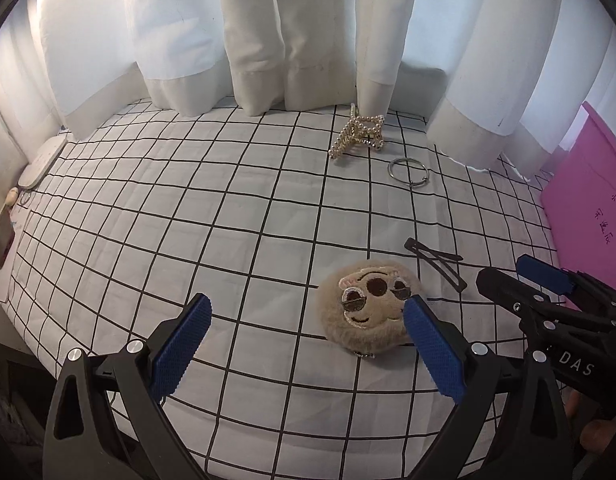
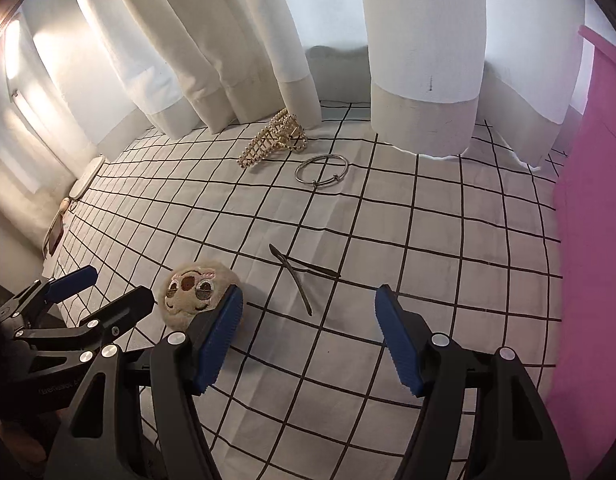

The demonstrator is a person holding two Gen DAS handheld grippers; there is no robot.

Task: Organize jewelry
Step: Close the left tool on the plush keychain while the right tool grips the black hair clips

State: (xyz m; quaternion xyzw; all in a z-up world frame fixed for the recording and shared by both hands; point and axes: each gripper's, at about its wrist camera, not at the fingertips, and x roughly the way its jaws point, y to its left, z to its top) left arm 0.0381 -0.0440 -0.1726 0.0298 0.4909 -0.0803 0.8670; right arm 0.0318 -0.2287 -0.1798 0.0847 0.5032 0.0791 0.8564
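A fuzzy beige plush face clip (image 1: 367, 308) (image 2: 196, 292) lies on the white checked cloth (image 1: 188, 220). Two crossed black hair clips (image 1: 435, 264) (image 2: 300, 276) lie just right of it. A silver ring bangle (image 1: 409, 171) (image 2: 321, 170) and a gold pearl claw clip (image 1: 357, 134) (image 2: 274, 140) lie further back by the curtain. My left gripper (image 1: 308, 336) is open and empty, its right pad touching or just in front of the plush. My right gripper (image 2: 309, 336) is open and empty, just short of the black clips.
White curtains (image 1: 268, 40) hang along the back edge. A pink folder (image 1: 587, 208) (image 2: 591, 220) stands at the right. A white device (image 1: 42, 160) and small items lie at the far left edge. The cloth's near-left edge drops off into dark.
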